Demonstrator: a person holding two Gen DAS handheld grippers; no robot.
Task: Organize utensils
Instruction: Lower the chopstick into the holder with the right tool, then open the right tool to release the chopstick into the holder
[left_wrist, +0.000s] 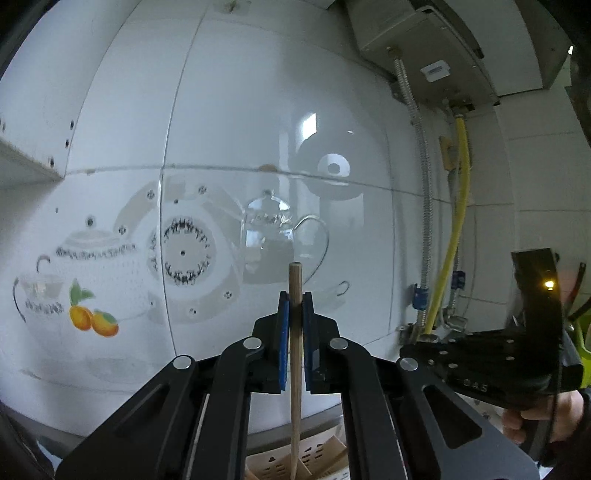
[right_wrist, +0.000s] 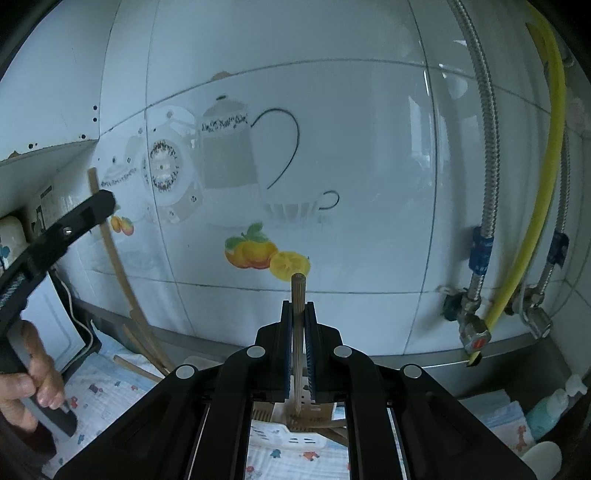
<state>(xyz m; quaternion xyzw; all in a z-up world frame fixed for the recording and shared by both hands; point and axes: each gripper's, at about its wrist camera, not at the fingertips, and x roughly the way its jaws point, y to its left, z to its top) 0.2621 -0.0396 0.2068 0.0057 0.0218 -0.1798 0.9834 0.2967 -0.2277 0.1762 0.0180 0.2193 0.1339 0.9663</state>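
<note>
The left gripper (left_wrist: 294, 299) is clamped on a light wooden chopstick (left_wrist: 295, 350), its blue pads (left_wrist: 283, 339) pressing the stick from both sides with no gap to spare. The stick stands nearly upright between the jaws: its blunt top pokes above the fingertips against the white tiled wall (left_wrist: 229, 110), and its lower length runs down toward a beige slotted utensil holder (left_wrist: 314, 458) at the bottom edge of the left wrist view.

The right gripper (right_wrist: 298, 306) grips in the same way a second wooden chopstick (right_wrist: 297, 332), darker and finely ridged. Its flat top rises just above the fingertips, in front of the orange-fruit decal (right_wrist: 266, 254) on the wall, and its lower end hangs over a slotted utensil holder (right_wrist: 306, 421) below; whether it touches the holder cannot be told.

Each camera catches the other tool at its edge, with a hand wrapped around the handle: the person's right hand (left_wrist: 539, 417) in the left wrist view, the left hand (right_wrist: 29, 384) in the right wrist view. Beside that left hand, more wooden sticks (right_wrist: 122, 280) lean against the wall above a patterned cloth (right_wrist: 107, 398). A yellow hose (right_wrist: 535, 206) and a braided metal hose (right_wrist: 484, 155) run down the wall on the right.
</note>
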